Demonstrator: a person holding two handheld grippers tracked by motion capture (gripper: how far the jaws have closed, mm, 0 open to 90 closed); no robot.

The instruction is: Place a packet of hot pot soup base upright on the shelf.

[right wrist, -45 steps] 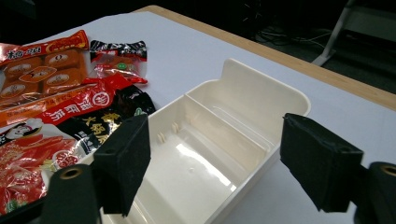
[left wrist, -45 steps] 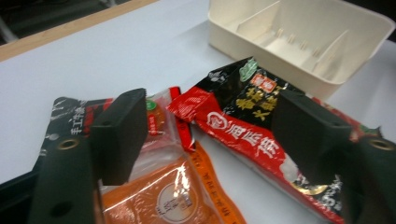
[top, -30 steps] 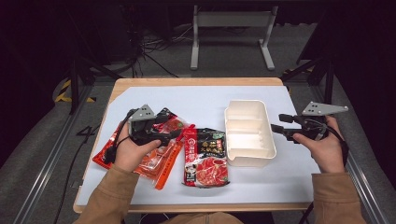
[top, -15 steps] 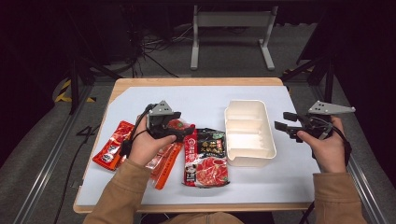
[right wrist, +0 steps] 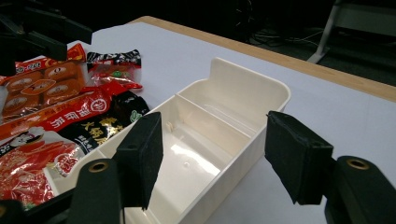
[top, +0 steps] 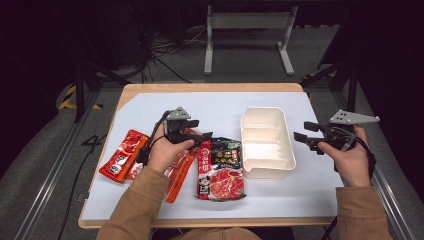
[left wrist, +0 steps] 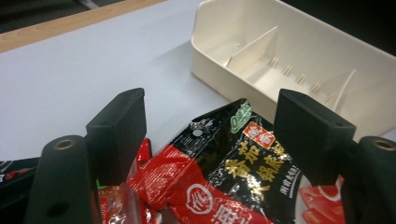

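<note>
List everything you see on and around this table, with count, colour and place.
Divided tray: one, cream, right of table centre, empty.
Black-and-red sauce packet: one, beside the tray's left wall.
Red snack packets: several, overlapping, at the table's left.
Table: one, wooden with a pale sheet on top.
Metal frame: one, grey, on the floor beyond the table.
Left gripper: black jaws open above the packets.
Right gripper: black jaws open, aimed at the tray.
</note>
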